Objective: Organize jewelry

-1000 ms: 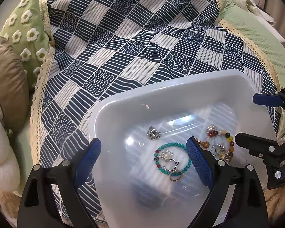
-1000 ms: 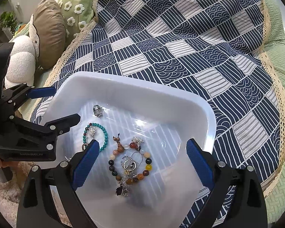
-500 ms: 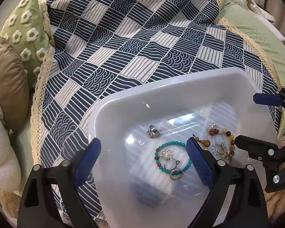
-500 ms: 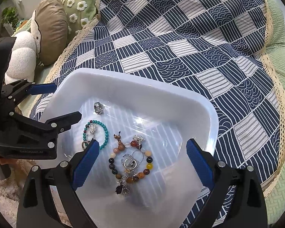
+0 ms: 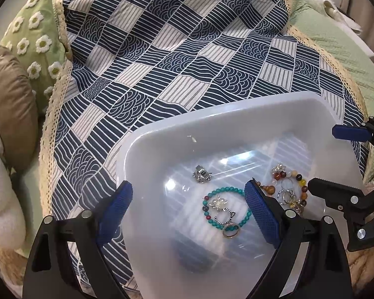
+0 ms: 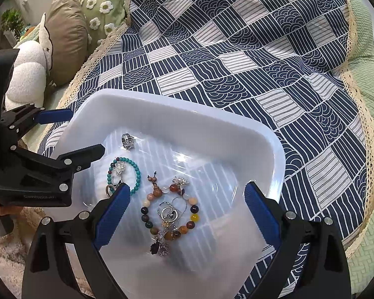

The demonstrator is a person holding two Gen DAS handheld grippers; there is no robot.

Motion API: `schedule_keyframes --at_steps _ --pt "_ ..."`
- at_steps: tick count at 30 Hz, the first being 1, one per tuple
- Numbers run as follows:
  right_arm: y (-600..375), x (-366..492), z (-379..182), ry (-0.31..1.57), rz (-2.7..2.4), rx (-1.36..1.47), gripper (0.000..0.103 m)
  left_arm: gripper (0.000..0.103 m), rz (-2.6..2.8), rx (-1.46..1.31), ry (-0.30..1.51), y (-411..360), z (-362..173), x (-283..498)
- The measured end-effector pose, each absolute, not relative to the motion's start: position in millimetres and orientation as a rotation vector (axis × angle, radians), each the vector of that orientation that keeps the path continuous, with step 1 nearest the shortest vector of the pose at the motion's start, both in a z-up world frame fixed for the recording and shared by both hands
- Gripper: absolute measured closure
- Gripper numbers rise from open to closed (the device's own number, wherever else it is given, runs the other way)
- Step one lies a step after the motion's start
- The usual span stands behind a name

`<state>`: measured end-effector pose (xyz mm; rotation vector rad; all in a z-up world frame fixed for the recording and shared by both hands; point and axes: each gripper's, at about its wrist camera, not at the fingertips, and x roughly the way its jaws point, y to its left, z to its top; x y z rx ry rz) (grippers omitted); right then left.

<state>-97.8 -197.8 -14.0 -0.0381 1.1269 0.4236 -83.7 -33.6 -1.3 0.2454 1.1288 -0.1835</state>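
left claw (image 5: 188,211) wide apart, empty, over white tray (image 5: 236,114) on the bed. turquoise bracelet (image 5: 225,208) and loose ring (image 5: 202,174) lying inside; mixed-bead bracelet (image 6: 170,211) further right. right claw (image 6: 187,218) likewise agape, holding nothing, edged slightly closer than a second ago. jewelry unmoved; approach only.

We see a white tray (image 6: 274,154); a turquoise bracelet (image 6: 137,172); an amber-and-brown beaded bracelet (image 6: 147,218); a navy-and-white checked cloth (image 6: 236,49); a green daisy pillow (image 6: 99,2).
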Motion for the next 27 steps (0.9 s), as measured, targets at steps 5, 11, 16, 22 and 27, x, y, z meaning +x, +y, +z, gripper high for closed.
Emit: schedule_keyframes --at_steps 5,11,16,22,27 --pt "-198.8 -97.9 -13.9 1.125 0.42 -0.035 0.012 0.016 -0.179 0.254 1.12 -34.7 -0.3 -84.3" --pt "-199.6 -97.8 -14.0 1.127 0.427 -0.041 0.012 0.016 -0.184 0.261 1.12 -35.6 0.0 -84.5" --pt "-199.3 -98.0 -14.1 1.129 0.431 -0.044 0.012 0.016 -0.184 0.26 1.119 -35.2 0.2 -84.5" --pt "-198.8 -98.1 -14.9 1.131 0.435 -0.048 0.012 0.016 -0.182 0.263 1.117 -35.4 0.6 -85.1" --pt "-198.5 -98.0 -15.5 1.132 0.437 -0.051 0.012 0.016 -0.184 0.259 1.125 -35.4 0.1 -84.1"
